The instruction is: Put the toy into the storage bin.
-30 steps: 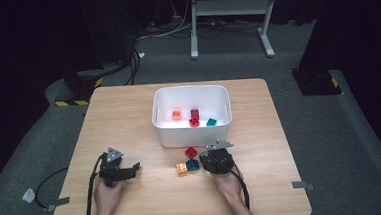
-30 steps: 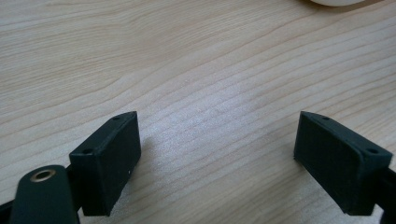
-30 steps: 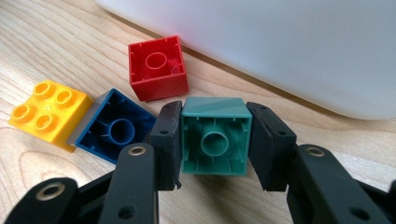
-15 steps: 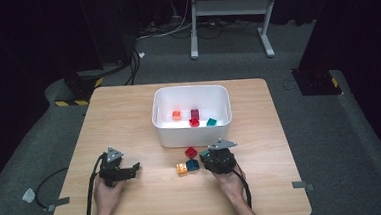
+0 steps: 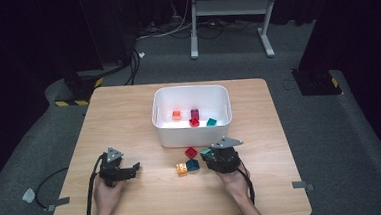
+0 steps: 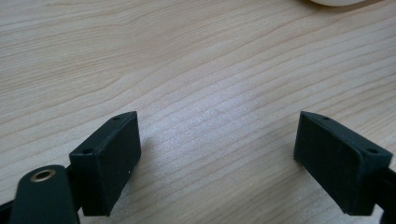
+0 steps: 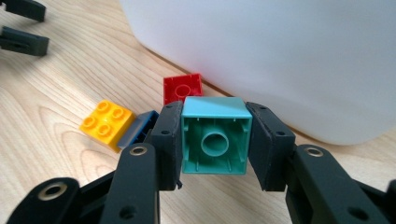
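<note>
A: What has the right gripper (image 7: 215, 140) got?

B: A teal block (image 7: 215, 135), clamped between its two pads (image 7: 169, 140). The hollow underside faces the gripper's camera, so the studs point away, toward the white bin (image 7: 280, 56).

A: Why hold it by the sides like that?

B: My guess: flat walls give the pads a square grip, and the block can drop cleanly when the jaws part. In the high view the gripper (image 5: 207, 154) sits just short of the bin's (image 5: 192, 135) near wall, block at its tip.

A: What lies around it?

B: Just beyond the held block is a red block (image 7: 182, 87), close to the bin wall. To the gripper's left are a yellow block (image 7: 106, 123) and, partly hidden behind the left jaw, a blue block (image 7: 139, 129), both on the table (image 7: 56, 84).

A: So the job is loading the bin?

B: It looks so. The high view shows an orange (image 5: 176, 115), a dark red (image 5: 194, 113), a red (image 5: 194, 122) and a teal (image 5: 211, 122) piece already inside, and three left on the table.

A: And the left gripper (image 6: 219, 154)?

B: Jaws wide apart, nothing between them, just bare wood. In the high view it (image 5: 130, 170) rests well off to the side, likely kept clear of the working hand.
</note>
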A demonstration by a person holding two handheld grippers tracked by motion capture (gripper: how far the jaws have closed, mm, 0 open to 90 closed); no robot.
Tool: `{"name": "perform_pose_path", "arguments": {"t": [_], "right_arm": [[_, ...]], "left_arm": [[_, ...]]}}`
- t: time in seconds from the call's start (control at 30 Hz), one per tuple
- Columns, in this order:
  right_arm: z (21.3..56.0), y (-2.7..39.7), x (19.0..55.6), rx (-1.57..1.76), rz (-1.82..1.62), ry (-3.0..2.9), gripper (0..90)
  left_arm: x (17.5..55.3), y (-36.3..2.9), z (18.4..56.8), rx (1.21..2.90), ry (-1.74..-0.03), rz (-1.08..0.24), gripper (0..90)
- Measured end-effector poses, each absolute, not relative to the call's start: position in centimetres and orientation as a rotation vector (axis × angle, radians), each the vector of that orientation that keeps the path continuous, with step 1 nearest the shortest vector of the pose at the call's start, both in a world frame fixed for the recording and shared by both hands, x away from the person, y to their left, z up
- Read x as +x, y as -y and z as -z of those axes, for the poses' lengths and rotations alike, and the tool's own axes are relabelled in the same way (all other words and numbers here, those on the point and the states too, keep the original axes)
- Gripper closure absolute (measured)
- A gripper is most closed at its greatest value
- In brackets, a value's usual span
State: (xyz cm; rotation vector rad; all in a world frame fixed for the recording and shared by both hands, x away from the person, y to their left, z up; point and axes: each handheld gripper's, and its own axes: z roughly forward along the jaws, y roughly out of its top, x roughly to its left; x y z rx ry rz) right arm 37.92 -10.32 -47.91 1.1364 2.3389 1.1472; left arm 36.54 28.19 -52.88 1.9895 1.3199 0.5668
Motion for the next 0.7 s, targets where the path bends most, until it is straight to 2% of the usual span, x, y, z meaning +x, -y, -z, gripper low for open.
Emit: {"name": "perform_pose_path", "arguments": {"t": [0.7], "right_arm": [[43.8,11.5,38.0,1.055,-1.262,-2.342,58.9]], "left_arm": [[36.5,-28.2,52.9,1.989,-1.320,-0.567,14.8]]}}
